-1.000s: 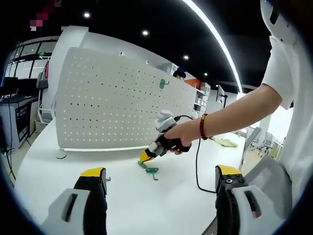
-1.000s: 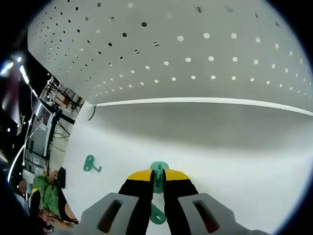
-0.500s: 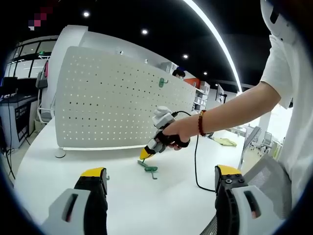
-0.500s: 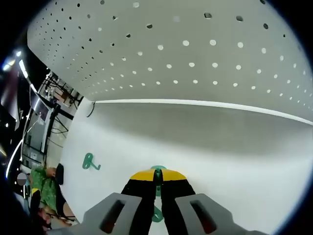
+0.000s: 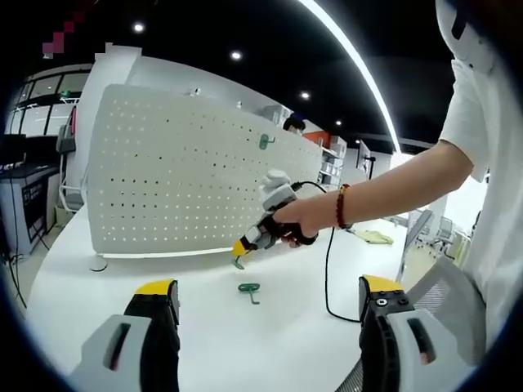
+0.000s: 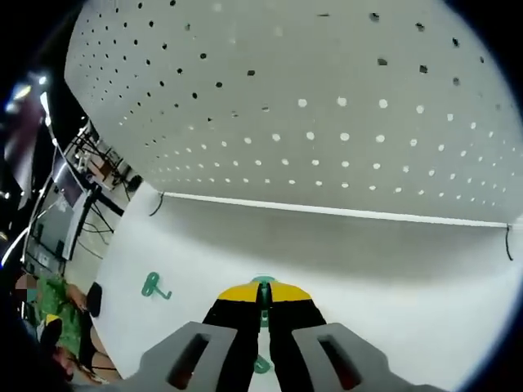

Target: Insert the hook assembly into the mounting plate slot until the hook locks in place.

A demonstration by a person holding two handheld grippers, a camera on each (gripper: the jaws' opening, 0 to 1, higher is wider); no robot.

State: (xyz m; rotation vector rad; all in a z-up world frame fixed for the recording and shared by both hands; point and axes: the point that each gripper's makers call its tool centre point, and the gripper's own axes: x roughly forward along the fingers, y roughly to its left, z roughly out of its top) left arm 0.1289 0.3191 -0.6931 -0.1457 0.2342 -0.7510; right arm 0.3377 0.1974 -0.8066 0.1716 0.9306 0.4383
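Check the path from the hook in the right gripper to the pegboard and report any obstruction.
Nothing visible stands in the way. The right gripper is shut on a green hook, and bare white table lies between it and the pegboard. A second green hook lies on the table off to the side, clear of that path.

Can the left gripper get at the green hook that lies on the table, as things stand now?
Probably yes. The left gripper is open and holds nothing, and the hook lies on bare table ahead of its jaws. The right gripper hangs nearer the pegboard and does not cover it.
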